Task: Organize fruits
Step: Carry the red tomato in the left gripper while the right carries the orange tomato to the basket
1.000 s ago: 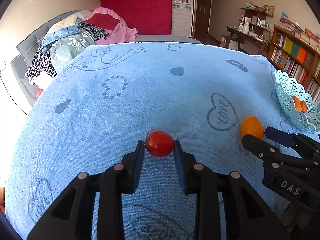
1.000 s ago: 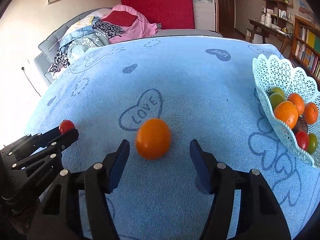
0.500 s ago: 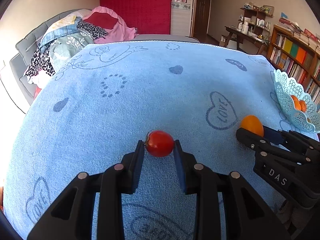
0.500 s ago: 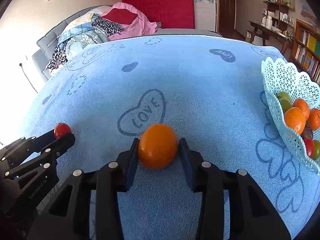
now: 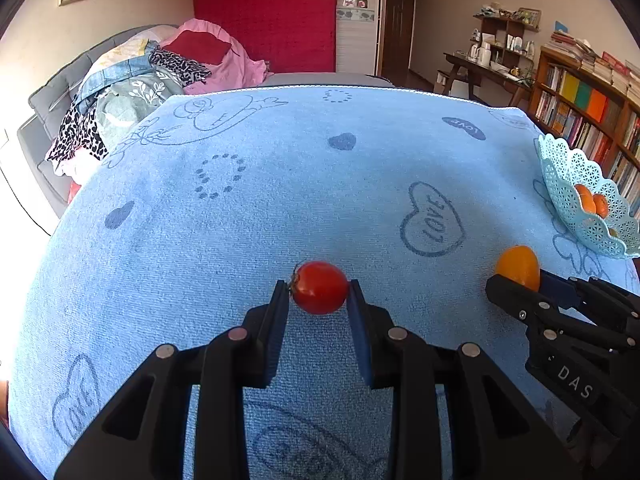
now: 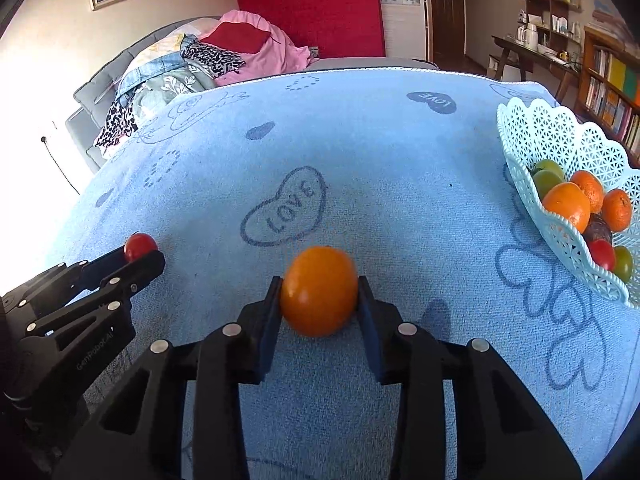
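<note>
The red tomato [image 5: 319, 287] sat right between the two fingers of the left gripper [image 5: 319, 294], pinched at its sides near the fingertips, its small stem end turned toward the left finger. It was low over the blue towel [image 5: 280, 184] that covered the table; whether it touched the cloth or was just clear of it could not be told. The orange fruit [image 6: 319, 296] was clamped the same way in the right gripper [image 6: 319, 300], filling the whole gap between the fingers and bulging a little past the tips. A dark shadow lay on the towel just to its right.

Seen from the right wrist, the left gripper [image 6: 138, 258] stood well off to the left with the tomato [image 6: 140, 245] showing at its tip. Seen from the left wrist, the right gripper [image 5: 520, 284] stood off to the right with the orange fruit [image 5: 517, 266] at its tip.

The pale blue lace-patterned basket [image 6: 532, 136] stood on the towel near the right edge, apart from both grippers. It held oranges [image 6: 568, 205], green fruits [image 6: 547, 176], a red one and a dark one. A printed heart with the word LOVE [image 6: 286, 210] lay on the towel between the two grippers and a little beyond them
</note>
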Action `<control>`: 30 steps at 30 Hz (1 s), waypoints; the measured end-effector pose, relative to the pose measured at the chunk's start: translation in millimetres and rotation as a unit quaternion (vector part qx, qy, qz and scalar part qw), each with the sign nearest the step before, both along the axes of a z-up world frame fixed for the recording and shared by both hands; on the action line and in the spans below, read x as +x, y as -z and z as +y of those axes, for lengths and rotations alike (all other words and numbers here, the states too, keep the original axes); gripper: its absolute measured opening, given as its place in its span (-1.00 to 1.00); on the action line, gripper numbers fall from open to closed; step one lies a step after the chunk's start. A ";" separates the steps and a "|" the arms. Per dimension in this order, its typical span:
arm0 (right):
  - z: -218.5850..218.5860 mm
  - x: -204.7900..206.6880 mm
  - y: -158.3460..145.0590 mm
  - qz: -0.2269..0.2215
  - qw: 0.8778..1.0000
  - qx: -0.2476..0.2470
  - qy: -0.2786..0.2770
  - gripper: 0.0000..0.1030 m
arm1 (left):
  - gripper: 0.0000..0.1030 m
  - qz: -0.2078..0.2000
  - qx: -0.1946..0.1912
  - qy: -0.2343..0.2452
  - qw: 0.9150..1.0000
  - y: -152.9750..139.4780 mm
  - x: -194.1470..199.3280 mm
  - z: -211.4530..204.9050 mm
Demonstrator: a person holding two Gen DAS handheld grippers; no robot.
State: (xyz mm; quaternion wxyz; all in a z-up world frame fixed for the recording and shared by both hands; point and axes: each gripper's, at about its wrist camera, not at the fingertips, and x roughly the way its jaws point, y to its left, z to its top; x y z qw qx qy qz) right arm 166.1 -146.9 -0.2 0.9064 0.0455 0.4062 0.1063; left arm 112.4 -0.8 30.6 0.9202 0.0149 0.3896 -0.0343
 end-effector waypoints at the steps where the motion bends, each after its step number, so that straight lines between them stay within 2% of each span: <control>1: -1.2 -2.2 -0.2 0.000 1.000 0.002 0.001 -0.28 | -0.41 0.000 0.001 0.001 1.000 -0.3 -0.8 -1.0; 30: -45.8 -68.1 -19.0 -0.013 0.998 0.055 0.036 -0.28 | -0.41 -0.015 0.024 0.060 0.998 -14.7 -38.1 -51.3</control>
